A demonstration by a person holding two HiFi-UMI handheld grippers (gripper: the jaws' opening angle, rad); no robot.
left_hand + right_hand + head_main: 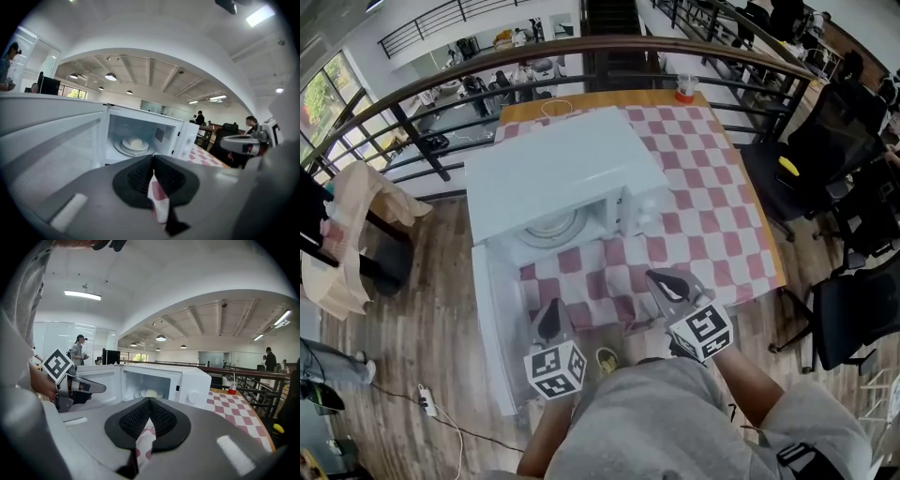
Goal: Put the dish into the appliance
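Observation:
A white microwave (558, 169) stands on the red-and-white checked table (712, 216) with its door (492, 328) swung open to the left. Inside, a white dish (551, 226) with a pale round food item rests on the turntable; it also shows as the dish (135, 143) in the left gripper view and the dish (150, 393) in the right gripper view. My left gripper (551, 316) hovers at the table's front edge beside the open door, shut and empty. My right gripper (662, 279) hangs over the cloth in front of the microwave, also shut with nothing in it.
A red cup (685, 91) stands at the table's far end. A curved railing (694, 47) runs behind the table. Black office chairs (825, 150) crowd the right side. A coat (356, 216) lies draped at the left. People stand in the background.

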